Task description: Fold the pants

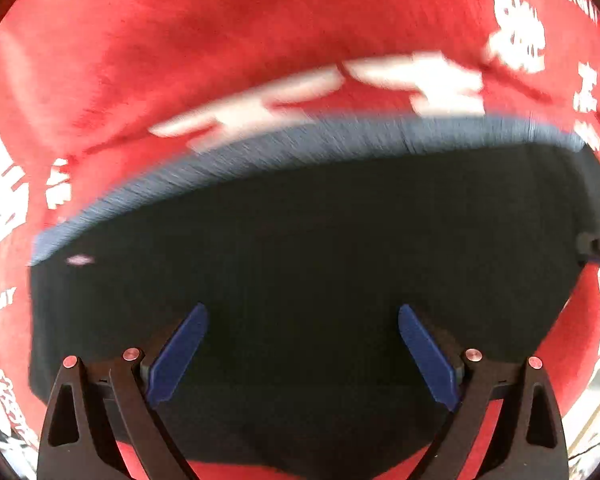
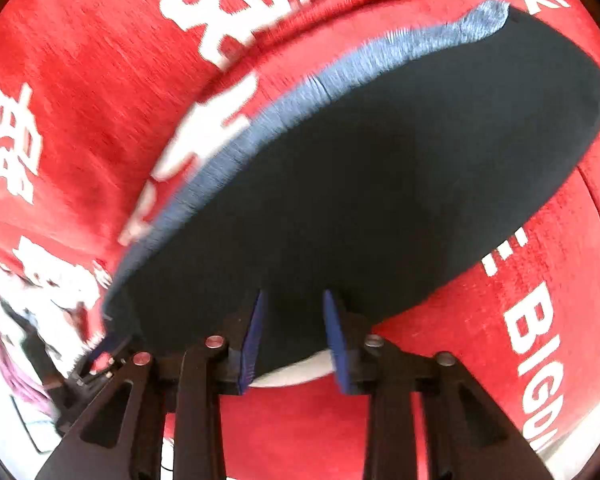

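Surface: red cloth [image 1: 180, 40] w/ white printed lettering, fills most of both views, creased in places; Latin letters "BIG" legible at right edge of right-wrist view, rest blurred. Lower left of right-wrist view: cluttered strip beyond cloth edge, incl. pale patch and purple/pink item [image 2: 8, 360], too blurred to ID. Light: bright, even; frame corners dark from lens rim.
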